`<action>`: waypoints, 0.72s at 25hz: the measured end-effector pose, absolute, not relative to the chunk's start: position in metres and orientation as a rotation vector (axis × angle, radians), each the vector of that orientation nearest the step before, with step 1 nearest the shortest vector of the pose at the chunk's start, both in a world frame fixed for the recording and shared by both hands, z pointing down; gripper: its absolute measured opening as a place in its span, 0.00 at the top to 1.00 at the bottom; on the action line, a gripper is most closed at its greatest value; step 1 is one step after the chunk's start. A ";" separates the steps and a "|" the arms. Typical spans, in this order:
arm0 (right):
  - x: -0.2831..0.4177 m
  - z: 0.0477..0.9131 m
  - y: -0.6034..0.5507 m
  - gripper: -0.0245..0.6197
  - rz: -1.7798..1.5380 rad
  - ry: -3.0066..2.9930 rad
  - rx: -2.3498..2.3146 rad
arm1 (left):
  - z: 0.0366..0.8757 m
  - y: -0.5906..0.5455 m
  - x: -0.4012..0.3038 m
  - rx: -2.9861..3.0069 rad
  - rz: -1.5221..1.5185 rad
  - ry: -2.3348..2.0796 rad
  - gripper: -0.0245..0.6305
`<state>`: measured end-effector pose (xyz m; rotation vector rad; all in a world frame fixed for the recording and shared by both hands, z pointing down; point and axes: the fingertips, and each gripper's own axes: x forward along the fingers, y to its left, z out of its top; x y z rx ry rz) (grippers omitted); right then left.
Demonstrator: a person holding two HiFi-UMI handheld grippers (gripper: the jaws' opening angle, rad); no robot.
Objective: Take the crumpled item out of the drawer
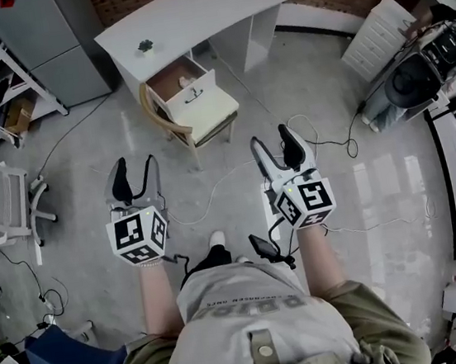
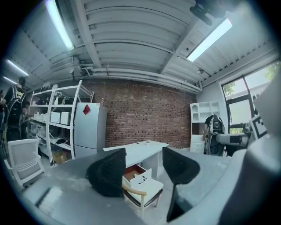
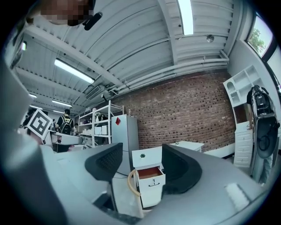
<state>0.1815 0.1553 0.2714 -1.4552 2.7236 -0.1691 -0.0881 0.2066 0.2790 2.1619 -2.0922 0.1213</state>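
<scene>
Drawer (image 1: 165, 79) stands open, holding a small pale crumpled item (image 1: 185, 80).

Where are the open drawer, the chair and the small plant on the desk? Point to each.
drawer (image 1: 191, 89), head view, on its white front panel.
chair (image 1: 212, 112), head view, on its white seat.
plant (image 1: 145, 45), head view, on its green top.

Wooden chair (image 1: 214, 113) before white desk (image 1: 189, 14)
</scene>
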 end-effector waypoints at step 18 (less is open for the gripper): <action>0.143 0.261 0.077 0.54 -0.172 2.647 -1.532 | 0.278 0.121 -0.130 2.224 0.101 -2.023 0.54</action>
